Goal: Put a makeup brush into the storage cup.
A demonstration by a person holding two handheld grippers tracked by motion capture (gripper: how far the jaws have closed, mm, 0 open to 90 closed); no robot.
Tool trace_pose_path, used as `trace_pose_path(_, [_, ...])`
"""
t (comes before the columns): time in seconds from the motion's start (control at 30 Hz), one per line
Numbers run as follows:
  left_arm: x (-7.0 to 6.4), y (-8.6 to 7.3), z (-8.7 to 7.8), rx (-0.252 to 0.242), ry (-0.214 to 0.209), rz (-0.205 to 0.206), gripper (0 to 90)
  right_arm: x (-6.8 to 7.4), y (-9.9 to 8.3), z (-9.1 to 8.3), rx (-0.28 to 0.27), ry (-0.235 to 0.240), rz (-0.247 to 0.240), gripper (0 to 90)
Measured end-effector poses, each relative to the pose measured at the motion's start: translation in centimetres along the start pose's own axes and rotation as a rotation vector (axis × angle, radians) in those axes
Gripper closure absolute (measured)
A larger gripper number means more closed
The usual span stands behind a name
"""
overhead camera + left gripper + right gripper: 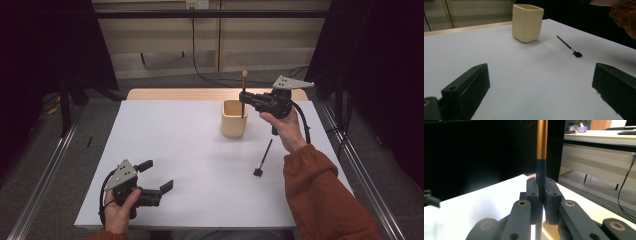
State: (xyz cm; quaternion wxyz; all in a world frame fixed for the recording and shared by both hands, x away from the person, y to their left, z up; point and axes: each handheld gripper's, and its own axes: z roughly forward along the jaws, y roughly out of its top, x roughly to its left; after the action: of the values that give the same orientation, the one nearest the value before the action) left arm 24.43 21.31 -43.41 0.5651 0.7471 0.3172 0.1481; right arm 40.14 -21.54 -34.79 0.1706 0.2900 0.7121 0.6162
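High view: right hand-held gripper (245, 97) holds a brush (244, 89) upright over the cream cup (234, 119).
Its jaws pinch the brush handle tight. Left hand-held gripper (156, 176) sits wide apart, holding nothing, near the worktop's (175, 145) front left corner. Another black brush (263, 158) lies flat beside the cup.

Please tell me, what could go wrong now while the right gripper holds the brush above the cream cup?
1. The right gripper pinches the thin brush with the wooden handle on a narrow part, so it may slip or tilt between the fingers.
2. The brush hangs near the rim of the cream ceramic cup; a careless descent could knock or tip the cup.
3. The small black brush lying on the white table might roll if bumped.
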Motion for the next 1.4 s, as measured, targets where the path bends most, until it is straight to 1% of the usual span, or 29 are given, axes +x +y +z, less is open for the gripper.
trace_pose_path(0.13, [0.0, 0.0, 0.0, -0.001, 0.0, 0.008, 1.5, -0.8, 0.0, 1.0, 0.014, -0.033, 0.004, 84.1])
trace_pose_path(0.3, [-0.1, 0.0, 0.0, -0.002, -0.002, 0.0, 1.5, -1.5, 0.2, 1.9, 0.025, -0.049, 0.002, 84.1])
trace_pose_path(0.37, [-0.1, 0.1, 0.0, -0.002, -0.007, 0.0, 1.4, -1.8, 0.1, 2.3, 0.037, -0.07, 0.006, 84.1])
trace_pose_path(0.5, [-0.1, 0.1, 0.0, -0.002, -0.005, 0.0, 1.4, -2.4, 0.1, 2.8, 0.044, -0.088, 0.012, 84.1])
trace_pose_path(0.57, [-0.1, 0.1, 0.0, -0.001, -0.006, 0.001, 1.5, -2.6, 0.1, 2.9, 0.043, -0.092, 0.013, 84.1])
trace_pose_path(0.67, [-0.1, 0.1, 0.0, -0.001, -0.007, -0.001, 1.4, -2.7, -0.2, 3.1, 0.036, -0.086, 0.02, 84.1])
trace_pose_path(0.73, [-0.2, 0.1, 0.0, -0.001, -0.009, -0.004, 1.5, -2.7, -0.6, 3.3, 0.05, -0.09, 0.02, 84.1])
trace_pose_path(0.83, [-0.2, 0.1, -0.1, -0.003, -0.009, 0.001, 1.4, -2.8, -1.0, 3.5, 0.049, -0.092, 0.029, 84.1])
trace_pose_path(1.0, [-0.2, 0.2, -0.1, 0.002, -0.011, 0.004, 1.5, -2.9, -1.3, 3.9, 0.061, -0.097, 0.027, 84.1])
trace_pose_path(1.1, [-0.2, 0.2, -0.1, 0.003, -0.007, 0.005, 1.6, -3.2, -1.7, 4.1, 0.077, -0.11, 0.029, 84.1])
trace_pose_path(1.33, [-0.1, 0.2, -0.1, 0.003, -0.003, 0.008, 1.6, -3.4, -2.5, 4.4, 0.087, -0.11, 0.035, 84.1])
trace_pose_path(1.4, [-0.1, 0.2, -0.1, 0.003, -0.004, 0.009, 1.6, -3.4, -2.7, 4.5, 0.096, -0.11, 0.028, 84.1])
